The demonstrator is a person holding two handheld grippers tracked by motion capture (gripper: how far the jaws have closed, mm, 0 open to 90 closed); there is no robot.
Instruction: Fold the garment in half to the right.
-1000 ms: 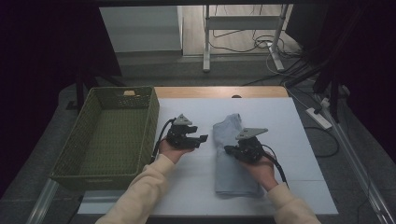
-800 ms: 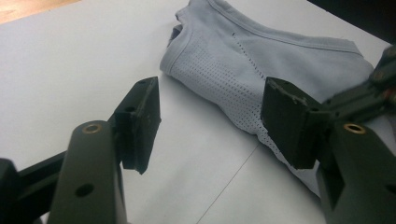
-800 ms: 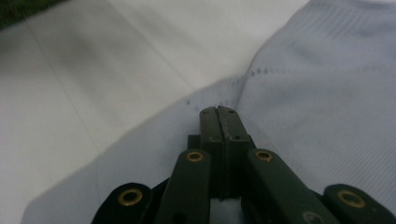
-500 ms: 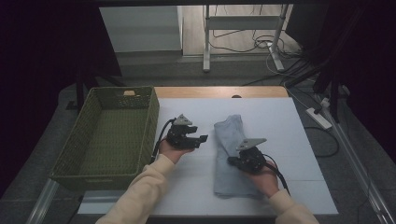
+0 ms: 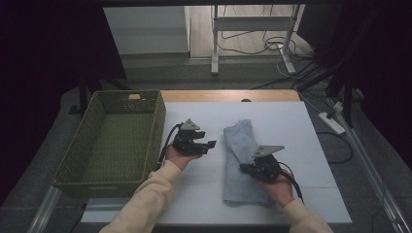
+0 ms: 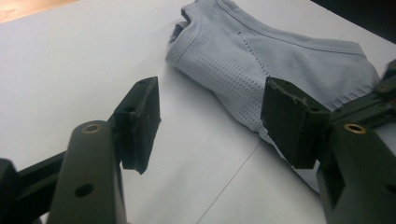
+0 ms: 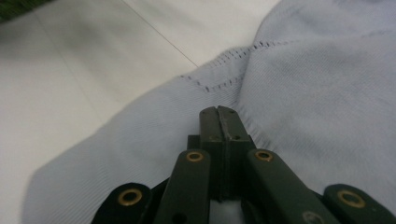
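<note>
Two claws work over a folded pale-blue garment lying lengthwise on the white desk; the right claw rests on the garment's left edge near its middle, jaws pressed together with cloth beneath the tips; the left claw hovers just left of the garment, jaws apart and bare; a green basket sits far left.

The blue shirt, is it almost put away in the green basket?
Not yet. The blue shirt already lies folded into a long strip on the white table. The right tongs are shut, tips down on the cloth; whether they pinch any fabric is unclear. The left tongs wait open beside it. The green basket has nothing in it, so any move there is still left.
</note>
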